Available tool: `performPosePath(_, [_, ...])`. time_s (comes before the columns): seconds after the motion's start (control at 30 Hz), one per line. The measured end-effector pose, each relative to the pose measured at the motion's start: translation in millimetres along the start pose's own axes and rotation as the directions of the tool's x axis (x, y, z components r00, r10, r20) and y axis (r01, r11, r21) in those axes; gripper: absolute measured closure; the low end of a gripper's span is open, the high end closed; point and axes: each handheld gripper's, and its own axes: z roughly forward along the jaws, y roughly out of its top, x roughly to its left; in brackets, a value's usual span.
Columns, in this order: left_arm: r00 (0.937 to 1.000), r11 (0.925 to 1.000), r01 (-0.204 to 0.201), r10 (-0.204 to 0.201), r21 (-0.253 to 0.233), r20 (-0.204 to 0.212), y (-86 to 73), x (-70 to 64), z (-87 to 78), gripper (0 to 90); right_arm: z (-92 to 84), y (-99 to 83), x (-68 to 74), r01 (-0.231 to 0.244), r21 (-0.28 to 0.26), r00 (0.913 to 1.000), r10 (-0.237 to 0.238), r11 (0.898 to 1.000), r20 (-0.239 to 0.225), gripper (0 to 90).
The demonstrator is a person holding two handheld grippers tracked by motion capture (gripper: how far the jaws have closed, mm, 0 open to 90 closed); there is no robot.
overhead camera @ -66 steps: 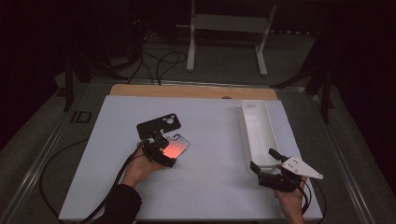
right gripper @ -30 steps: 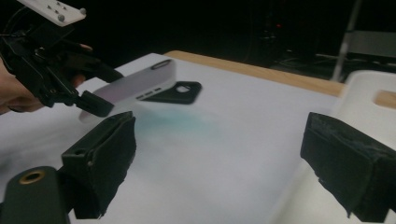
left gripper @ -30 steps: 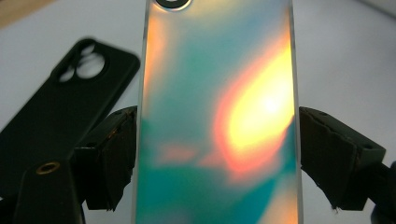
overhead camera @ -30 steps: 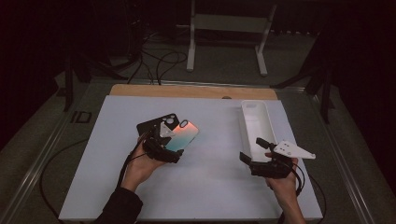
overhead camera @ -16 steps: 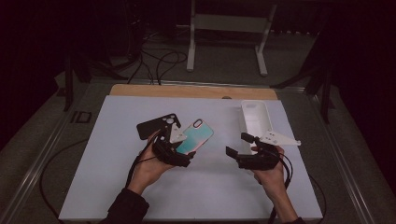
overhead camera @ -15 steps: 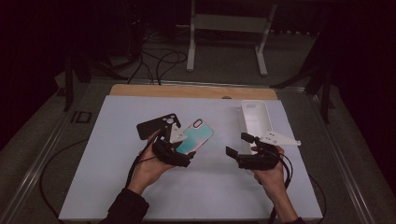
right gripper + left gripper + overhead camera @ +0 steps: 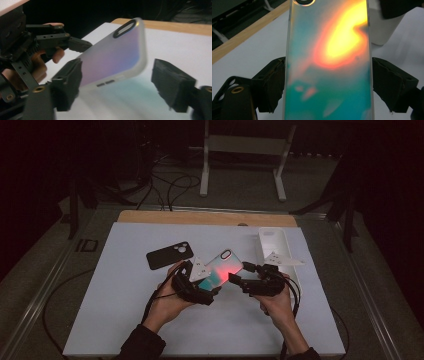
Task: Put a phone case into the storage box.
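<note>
Dark floor with loose cables surrounds a white surface that has a wooden strip along its far edge. Near the centre of the high view, a person's two hands come in from the bottom edge, each carrying a black claw.

The left claw is clenched on a shiny phone case with teal and red-orange colours, held above the surface and tilted up toward the upper right. In the left gripper view the case runs up the middle of the frame, with one black pad pressed against each long edge.

The right claw sits just right of centre, at the case's right end. Its jaws have just been closing. In the right gripper view the case lies between them, close against the left pad, while a gap remains before the right pad, so the claw is not yet gripping.

A black phone case lies flat on the surface at upper left of the hands. A white tray stands at upper right.
</note>
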Motion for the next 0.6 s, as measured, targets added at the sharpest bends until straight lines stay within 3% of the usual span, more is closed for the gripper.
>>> performPosePath(0.2, [0.9997,0.9996,-0.009,0.009,-0.027,0.021,2.8,-6.6,2.0,17.1,5.6,1.8,2.7,-0.043,0.016,0.9986,0.044,0.999,-0.028,46.8])
performPosePath(0.43, [0.9997,0.9999,-0.01,0.011,-0.012,0.024,2.0,-7.8,6.4,17.1,8.9,2.7,4.8,-0.077,0.016,0.9955,0.077,0.997,-0.055,67.2])
performPosePath(0.6, [0.9997,0.9999,-0.014,0.014,0.009,0.019,0.7,-10.7,11.1,17.2,14.0,4.2,12.4,-0.063,0.035,0.9941,0.066,0.997,-0.086,80.1])
